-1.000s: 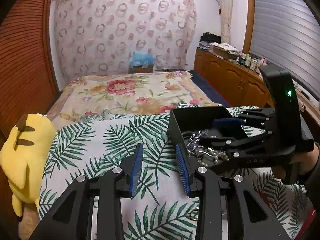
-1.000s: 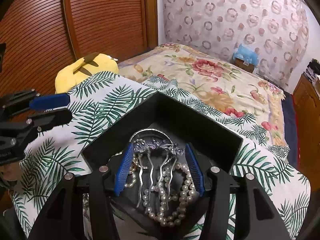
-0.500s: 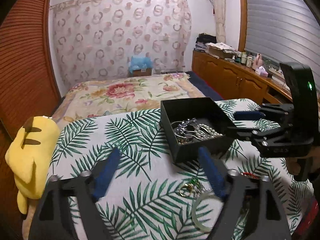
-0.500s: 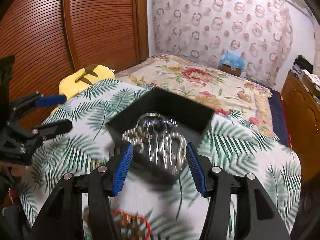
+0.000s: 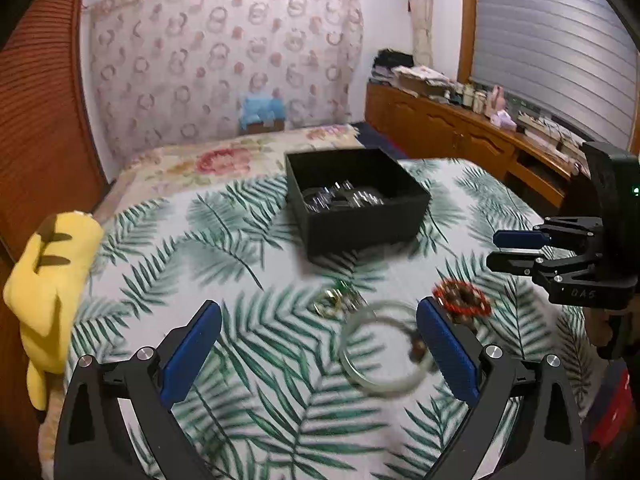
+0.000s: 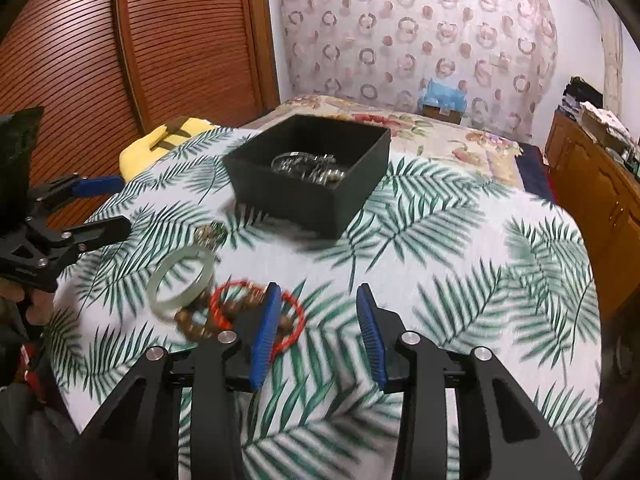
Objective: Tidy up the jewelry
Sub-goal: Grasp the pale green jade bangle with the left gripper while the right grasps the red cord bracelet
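A black open box (image 5: 356,200) holding silver jewelry and pearls (image 6: 310,168) stands at the far middle of the palm-leaf cloth. On the cloth nearer me lie a pale green bangle (image 5: 384,346), a red bead bracelet (image 5: 462,300) with brown beads (image 6: 192,322), and a small gold-green piece (image 5: 336,300). My left gripper (image 5: 320,354) is wide open and empty, low over the cloth beside the bangle. My right gripper (image 6: 316,328) is open and empty, just right of the red bracelet (image 6: 256,312); it also shows in the left wrist view (image 5: 516,250).
A yellow plush toy (image 5: 48,280) lies at the table's left edge. A bed with a floral cover (image 5: 224,160) is behind the table. A wooden sideboard (image 5: 460,136) with clutter runs along the right wall. A slatted wooden door (image 6: 100,40) stands on the left.
Both grippers have pulled back from the box toward the near edge. The left gripper has opened wide. The right gripper has left the box and now hangs by the loose bracelets.
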### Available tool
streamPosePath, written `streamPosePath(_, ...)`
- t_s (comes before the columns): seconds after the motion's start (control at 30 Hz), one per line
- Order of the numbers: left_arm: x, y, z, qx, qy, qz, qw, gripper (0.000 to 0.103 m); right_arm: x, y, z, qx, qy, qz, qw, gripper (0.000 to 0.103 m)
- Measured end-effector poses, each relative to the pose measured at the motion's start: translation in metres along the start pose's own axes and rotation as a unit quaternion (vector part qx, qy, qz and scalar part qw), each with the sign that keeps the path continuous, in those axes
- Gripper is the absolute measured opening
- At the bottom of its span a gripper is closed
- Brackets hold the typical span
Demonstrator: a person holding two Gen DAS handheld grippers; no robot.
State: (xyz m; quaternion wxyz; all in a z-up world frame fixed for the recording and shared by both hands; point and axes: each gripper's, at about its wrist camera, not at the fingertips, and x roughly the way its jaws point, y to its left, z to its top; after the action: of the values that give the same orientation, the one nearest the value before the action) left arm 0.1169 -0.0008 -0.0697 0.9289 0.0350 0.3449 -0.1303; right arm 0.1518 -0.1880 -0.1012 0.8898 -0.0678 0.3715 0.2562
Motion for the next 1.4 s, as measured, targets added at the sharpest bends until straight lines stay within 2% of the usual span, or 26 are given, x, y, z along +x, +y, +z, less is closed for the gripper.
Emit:
streamPosePath(0.33,0.022,-0.020,-0.020,0.013,0.054,-0.037,0.9978,0.094,-0.006,0.020,-0.021,0.003,0.009,0.023,1.000,0.036)
streamPosePath(0.73,0.051,-0.021,-0.019,-0.019,0.099,-0.072,0.9923,0.094,-0.014,0.031,-0.050,0.022,0.004,0.024,0.999,0.036)
streamPosePath(0.93,0.059,-0.025,-0.013,-0.021,0.098,-0.082,0.9916,0.094,-0.014,0.032,-0.054,0.025,-0.005,0.023,0.999,0.036)
streamPosePath(1.1,0.060,-0.032,-0.011,0.000,0.090,-0.069,0.9936,0.069,-0.015,0.032,-0.055,0.023,-0.006,0.023,0.999,0.036)
streamPosePath(1.2,0.057,-0.031,-0.013,0.000,0.088,-0.069,0.9937,0.069,-0.015,0.033,-0.055,0.022,-0.004,0.023,0.999,0.036)
streamPosePath(1.4,0.037,-0.022,-0.017,-0.016,0.061,-0.060,0.9962,0.069,-0.011,0.035,-0.046,-0.002,0.005,0.009,1.000,0.036)
